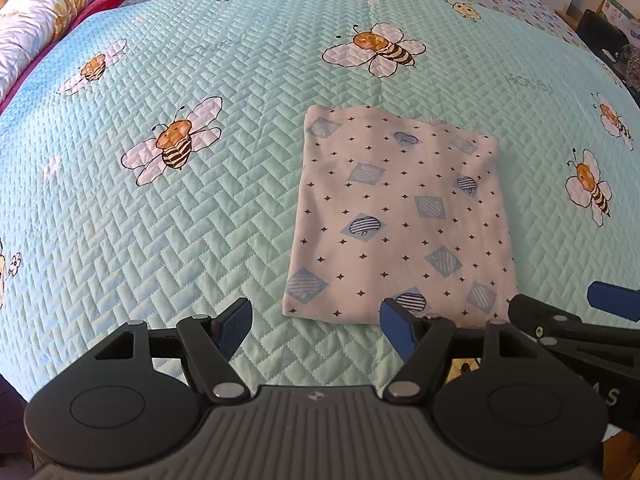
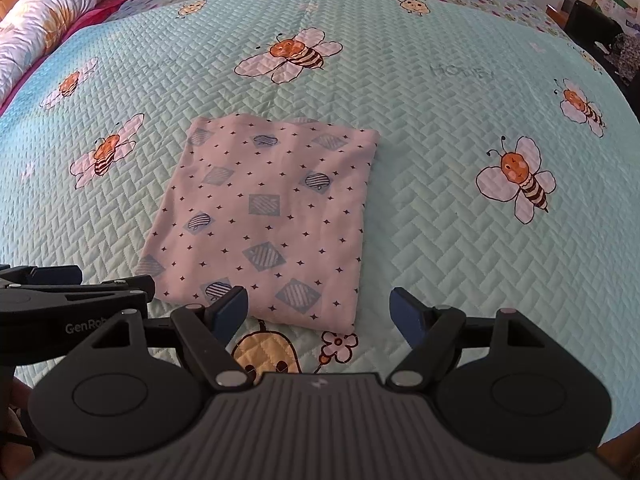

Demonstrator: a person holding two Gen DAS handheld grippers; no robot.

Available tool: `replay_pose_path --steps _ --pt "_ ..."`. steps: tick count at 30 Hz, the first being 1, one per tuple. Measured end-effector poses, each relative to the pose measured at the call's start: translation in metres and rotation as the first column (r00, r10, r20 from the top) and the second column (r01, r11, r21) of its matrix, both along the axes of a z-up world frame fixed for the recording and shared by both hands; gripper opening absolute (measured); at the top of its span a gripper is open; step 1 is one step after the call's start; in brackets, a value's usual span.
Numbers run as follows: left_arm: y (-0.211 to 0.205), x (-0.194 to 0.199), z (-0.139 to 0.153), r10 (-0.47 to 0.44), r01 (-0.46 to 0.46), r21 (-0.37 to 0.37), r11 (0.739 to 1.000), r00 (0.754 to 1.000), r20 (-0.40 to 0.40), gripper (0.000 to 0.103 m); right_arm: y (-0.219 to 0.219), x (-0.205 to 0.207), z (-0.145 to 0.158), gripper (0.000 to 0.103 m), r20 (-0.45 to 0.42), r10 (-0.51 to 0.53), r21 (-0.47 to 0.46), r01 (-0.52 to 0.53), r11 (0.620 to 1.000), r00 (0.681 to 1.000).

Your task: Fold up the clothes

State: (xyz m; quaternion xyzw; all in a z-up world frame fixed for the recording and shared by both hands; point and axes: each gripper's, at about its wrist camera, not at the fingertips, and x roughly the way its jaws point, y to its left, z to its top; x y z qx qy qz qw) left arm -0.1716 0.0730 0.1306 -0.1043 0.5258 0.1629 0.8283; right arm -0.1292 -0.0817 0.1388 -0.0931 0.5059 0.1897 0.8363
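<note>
Garment: a folded garment, pale with small dark stars, blue diamonds and striped ovals, lies flat as a neat rectangle on the bed.
Bed: a mint quilted bedspread printed with cartoon bees covers it; the garment sits near the spread's front edge.
Left hand-held gripper: jaws wide apart, holding nothing, just in front of the garment's near-left corner; its right fingertip overlaps the near hem in view.
Right hand-held gripper: jaws wide apart, holding nothing, before the garment's near-right corner.
Far side: a rolled floral duvet lies beyond the garment, well apart.
</note>
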Motion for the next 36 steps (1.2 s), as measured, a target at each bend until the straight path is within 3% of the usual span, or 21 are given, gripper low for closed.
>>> replay_pose_path --steps 4,9,13,16,19,23,28,32,35,36 --pt "0.004 0.002 -0.004 0.004 -0.004 -0.023 1.0 1.0 -0.004 0.073 -0.005 0.004 -0.003 0.078 -0.015 -0.015 0.029 0.015 0.999 1.0" --pt "0.02 -0.001 -0.007 0.036 -0.031 -0.136 0.99 0.999 0.033 0.073 -0.016 0.011 -0.008 0.078 -0.042 -0.034 0.09 0.037 0.995 0.999" --pt "0.043 -0.004 -0.008 0.061 -0.034 -0.246 0.969 0.993 0.101 0.073 -0.042 0.027 -0.017 0.078 -0.129 -0.064 0.236 0.093 0.967 0.99" --pt "0.066 -0.007 -0.011 0.098 -0.045 -0.319 0.947 0.984 0.151 0.073 -0.072 0.042 -0.03 0.078 -0.226 -0.082 0.408 0.17 0.897 0.971" --pt "0.096 -0.007 -0.023 0.172 -0.096 -0.381 0.92 0.97 0.17 0.073 -0.1 0.056 -0.049 0.078 -0.307 -0.101 0.535 0.259 0.804 0.946" --pt "0.134 0.005 -0.051 0.237 -0.102 -0.534 0.839 0.953 0.19 0.073 -0.121 0.076 -0.079 0.078 -0.379 -0.108 0.613 0.336 0.715 0.919" --pt "0.151 0.033 -0.082 0.244 -0.096 -0.603 0.792 0.955 0.168 0.073 -0.121 0.112 -0.113 0.078 -0.405 -0.075 0.662 0.349 0.664 0.911" --pt "0.159 0.049 -0.099 0.246 -0.072 -0.655 0.752 0.953 0.178 0.074 -0.109 0.137 -0.131 0.079 -0.435 -0.031 0.656 0.34 0.673 0.9" --pt "0.161 0.06 -0.104 0.228 -0.023 -0.697 0.716 0.952 0.203 0.09 -0.094 0.151 -0.135 0.082 -0.448 0.032 0.671 0.312 0.673 0.893" --pt "0.158 0.065 -0.104 0.207 -0.005 -0.695 0.719 0.956 0.206 0.093 -0.089 0.156 -0.136 0.082 -0.452 0.053 0.675 0.303 0.672 0.89"
